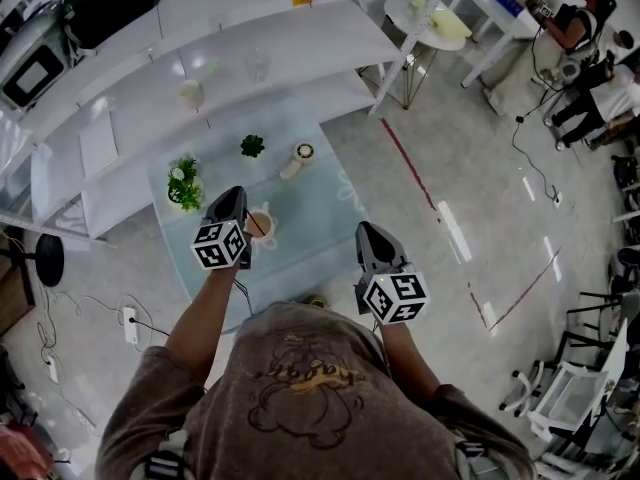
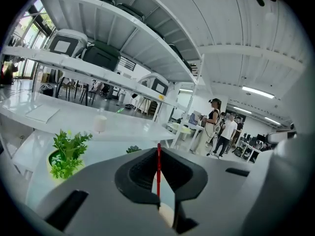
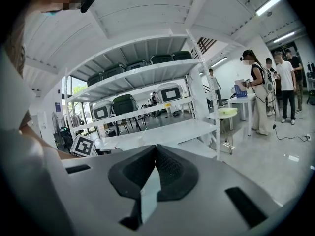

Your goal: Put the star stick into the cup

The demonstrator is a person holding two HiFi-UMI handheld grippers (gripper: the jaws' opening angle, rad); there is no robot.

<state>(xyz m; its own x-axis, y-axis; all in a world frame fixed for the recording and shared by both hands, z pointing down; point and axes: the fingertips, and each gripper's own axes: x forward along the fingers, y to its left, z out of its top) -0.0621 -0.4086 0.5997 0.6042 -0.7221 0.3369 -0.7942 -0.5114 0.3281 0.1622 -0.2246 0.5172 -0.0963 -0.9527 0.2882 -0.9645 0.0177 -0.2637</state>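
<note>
My left gripper [image 1: 238, 204] is shut on a thin red stick [image 2: 158, 173], which stands upright between the jaws in the left gripper view [image 2: 158, 154]. In the head view the stick [image 1: 256, 223] runs down from the jaws to a cream cup [image 1: 263, 226] on the pale blue table [image 1: 320, 218]. A cream rounded shape [image 2: 166, 215] shows just below the jaws; I cannot tell whether the stick's lower end is inside the cup. My right gripper [image 1: 368, 232] hovers at the table's near right edge, shut [image 3: 156, 152] and holding nothing.
On the table stand a leafy green plant [image 1: 184, 184], a small dark succulent [image 1: 252, 146] and a cream object [image 1: 298, 159]. White shelving [image 1: 260, 58] rises behind the table. Several people stand at desks [image 3: 261, 90] to the right.
</note>
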